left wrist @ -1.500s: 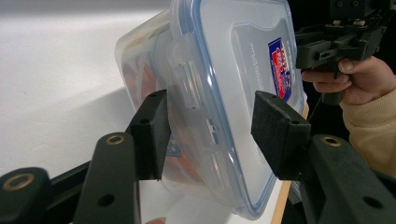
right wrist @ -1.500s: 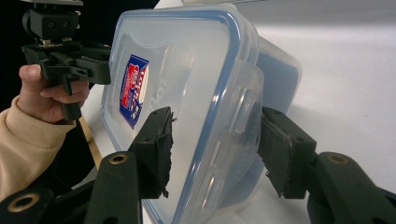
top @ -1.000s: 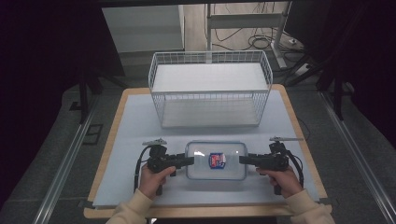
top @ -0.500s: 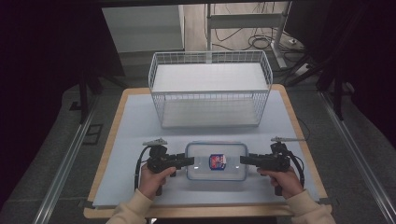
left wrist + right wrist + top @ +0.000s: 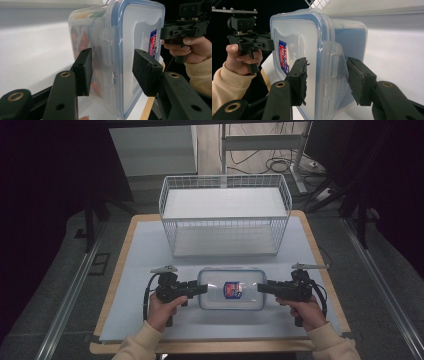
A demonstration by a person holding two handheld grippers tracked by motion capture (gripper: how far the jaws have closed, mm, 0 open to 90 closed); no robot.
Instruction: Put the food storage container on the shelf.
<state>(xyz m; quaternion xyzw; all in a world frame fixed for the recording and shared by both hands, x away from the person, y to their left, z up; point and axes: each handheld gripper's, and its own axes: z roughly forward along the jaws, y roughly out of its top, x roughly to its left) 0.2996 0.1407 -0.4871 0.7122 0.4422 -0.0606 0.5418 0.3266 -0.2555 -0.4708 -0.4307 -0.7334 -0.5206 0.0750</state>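
Grippers on both ends of the box

Left gripper and right gripper each clamp an end latch of the box, which lies on the white table in front of the wire basket. Judging by this, lift both ends level and together. The box is clear, smooth plastic with rounded corners, a blue-rimmed lid and a small label.

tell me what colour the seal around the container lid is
Blue: a thin blue band runs round the edge of the clear container lid, clearest in the right gripper view.
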